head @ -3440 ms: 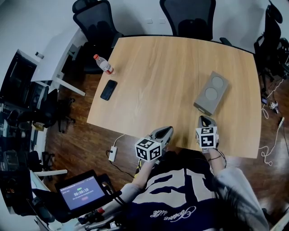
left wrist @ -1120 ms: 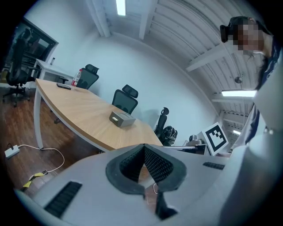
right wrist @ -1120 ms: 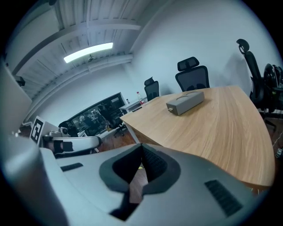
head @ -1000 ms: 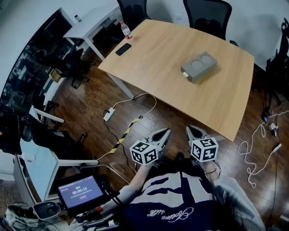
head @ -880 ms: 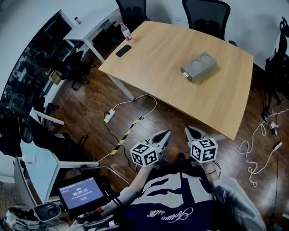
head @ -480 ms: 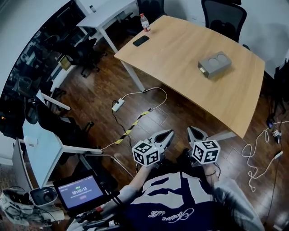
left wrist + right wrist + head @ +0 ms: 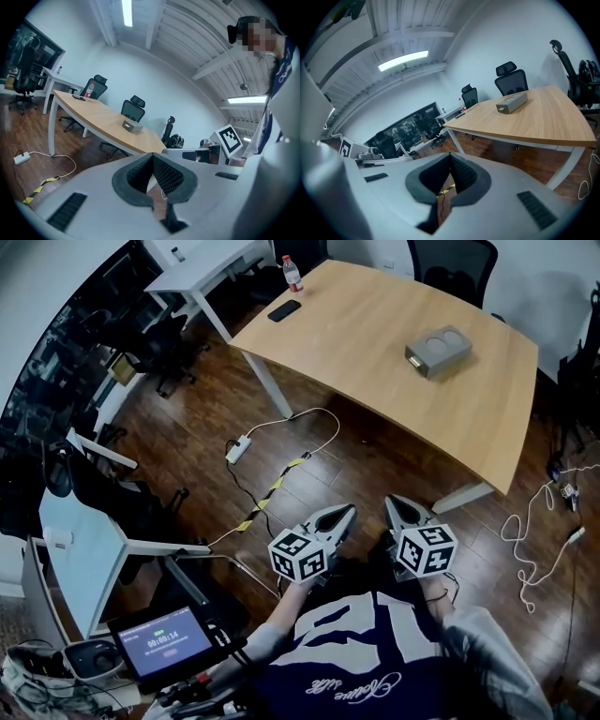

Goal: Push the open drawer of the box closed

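Note:
The grey box [image 7: 438,351] with two round recesses on top lies on the wooden table [image 7: 375,324], far ahead of me. It also shows small in the left gripper view as the box [image 7: 132,125] and in the right gripper view as the box [image 7: 512,102]. I cannot tell from here how its drawer stands. My left gripper [image 7: 347,511] and right gripper [image 7: 393,501] are held close to my body over the wooden floor, well short of the table. The left gripper [image 7: 152,154] and the right gripper [image 7: 450,154] are both shut, pads together, with nothing between them.
A bottle [image 7: 291,273] and a black phone [image 7: 283,309] lie at the table's far left corner. Office chairs [image 7: 450,259] stand behind it. A power strip [image 7: 235,448] with cables lies on the floor. A white desk [image 7: 202,259] stands at the left, a timer screen [image 7: 159,640] beside me.
I have backed away from the table: the grippers were at its near edge by the box and now hang over the floor. The box looks smaller and farther. Both grippers stay shut.

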